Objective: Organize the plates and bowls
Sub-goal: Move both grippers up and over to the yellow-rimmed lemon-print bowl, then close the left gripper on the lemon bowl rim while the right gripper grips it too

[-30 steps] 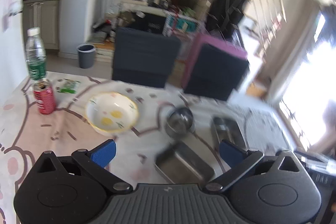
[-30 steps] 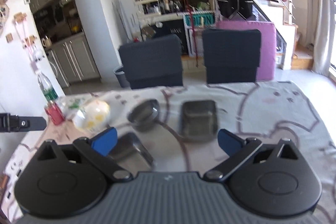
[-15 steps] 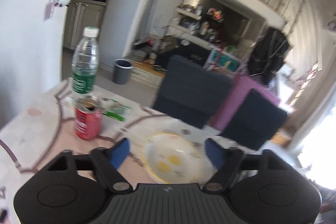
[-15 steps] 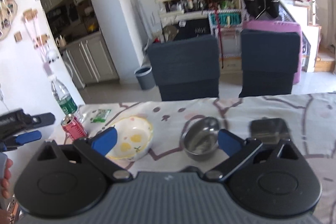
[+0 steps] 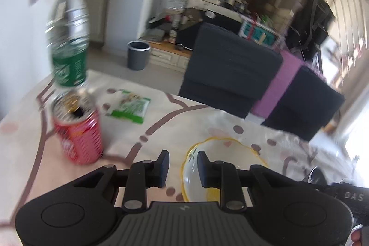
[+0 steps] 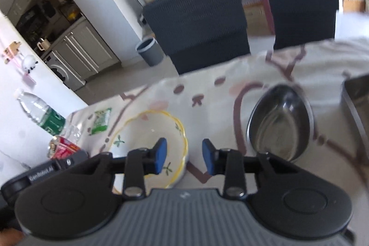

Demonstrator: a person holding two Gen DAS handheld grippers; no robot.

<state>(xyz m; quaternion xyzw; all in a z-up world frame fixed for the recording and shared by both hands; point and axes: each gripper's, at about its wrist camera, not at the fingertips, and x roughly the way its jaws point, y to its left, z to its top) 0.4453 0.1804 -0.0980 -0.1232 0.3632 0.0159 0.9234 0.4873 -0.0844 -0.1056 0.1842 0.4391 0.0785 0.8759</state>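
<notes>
A white ceramic bowl (image 5: 230,153) with a yellow scalloped rim and small flower prints sits on the patterned tablecloth. My left gripper (image 5: 183,166) is low over the bowl's left rim. Its jaws are closing, the rim lies in the gap, and the pads stand clear of it. My right gripper (image 6: 184,157) straddles the same bowl's (image 6: 147,130) right rim. Its blue pads are also closing, still apart from the rim. A round steel bowl (image 6: 281,123) stands just to the right of the ceramic one.
A red drinks can (image 5: 78,130), a water bottle (image 5: 69,45) with a green label and a green packet (image 5: 130,107) stand left of the bowl. A steel tray (image 6: 355,103) lies at the far right. Two dark chairs (image 5: 230,70) back onto the table's far edge.
Both grippers have swung left and dropped down to the ceramic bowl. Their jaws have narrowed from wide open, now with the bowl's rim between each pair.
</notes>
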